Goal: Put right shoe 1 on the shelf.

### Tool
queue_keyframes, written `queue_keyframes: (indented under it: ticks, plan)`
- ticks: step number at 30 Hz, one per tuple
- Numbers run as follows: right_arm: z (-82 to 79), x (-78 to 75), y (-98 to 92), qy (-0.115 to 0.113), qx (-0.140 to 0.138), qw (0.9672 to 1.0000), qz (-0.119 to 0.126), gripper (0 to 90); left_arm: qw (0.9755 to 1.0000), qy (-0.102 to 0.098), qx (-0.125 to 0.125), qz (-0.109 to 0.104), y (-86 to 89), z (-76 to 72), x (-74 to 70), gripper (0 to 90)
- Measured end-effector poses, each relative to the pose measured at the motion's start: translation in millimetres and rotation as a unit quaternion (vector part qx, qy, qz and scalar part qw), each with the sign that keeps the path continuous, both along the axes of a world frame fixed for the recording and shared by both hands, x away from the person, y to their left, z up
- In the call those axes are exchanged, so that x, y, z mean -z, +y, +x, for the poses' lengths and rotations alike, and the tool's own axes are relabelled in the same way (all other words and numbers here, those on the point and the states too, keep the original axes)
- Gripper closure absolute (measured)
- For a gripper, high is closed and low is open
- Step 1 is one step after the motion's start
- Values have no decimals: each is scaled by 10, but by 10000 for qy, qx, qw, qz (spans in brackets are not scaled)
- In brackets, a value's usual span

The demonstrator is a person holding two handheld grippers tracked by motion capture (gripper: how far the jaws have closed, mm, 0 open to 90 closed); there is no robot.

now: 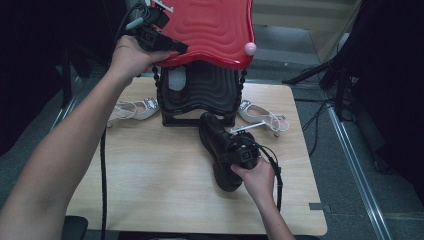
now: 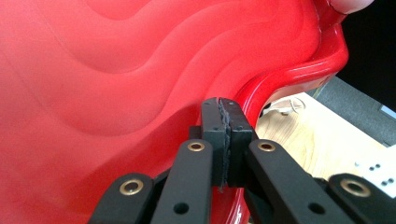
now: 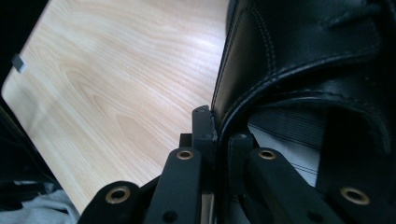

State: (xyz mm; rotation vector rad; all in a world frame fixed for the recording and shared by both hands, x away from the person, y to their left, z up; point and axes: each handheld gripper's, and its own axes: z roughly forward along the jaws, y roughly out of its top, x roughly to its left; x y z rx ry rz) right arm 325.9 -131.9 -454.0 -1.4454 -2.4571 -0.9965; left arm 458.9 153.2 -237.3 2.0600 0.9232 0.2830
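The black leather boot (image 1: 220, 150) lies on the light wooden table (image 1: 150, 185), right of its middle, with its toe pointing toward the black stand (image 1: 200, 95) at the table's far edge and its opening turned toward the person. The right tongs (image 1: 243, 156) are clamped on the boot's collar: in the right gripper view one black jaw sits outside the stitched leather rim (image 3: 243, 100) and the other inside the opening, the two pressed close with the leather between them. The person's right hand (image 1: 260, 180) holds these tongs from the near side, and a black cable loops from them down toward the table's near edge. Above the black stand a glossy red lid (image 1: 210, 27) with a wavy, rippled surface is raised and tilted. The left tongs (image 1: 172, 47) are closed tight on its near left rim; in the left gripper view the jaws meet on the thin red edge (image 2: 243, 100), with the rippled red surface spreading to the left of them. The left hand (image 1: 132, 55) grips these tongs at the upper left of the high view. A pink knob (image 1: 249, 48) sits at the lid's right front corner. On the table, one white strappy sandal (image 1: 132, 109) lies just left of the stand and another white sandal (image 1: 262, 117) just right of it, near the boot's toe.
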Motion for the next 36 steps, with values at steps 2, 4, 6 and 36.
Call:
queue_keyframes:
  ticks: [2,4,6,36]
  plan:
    - [13,-28,-42,16,-9,10000,93,876,10000,9,-8,1,-3,1,-1,900]
    - [27,-69,-81,44,-6,9998,217,876,10000,12,-10,1,-3,1,-2,900]
    - [29,-112,-94,36,-17,9997,237,874,10000,24,-15,-5,-1,0,-2,900]
    - [-81,-1125,-63,-763,-319,9961,317,867,10000,39,-7,49,-9,1,-8,900]
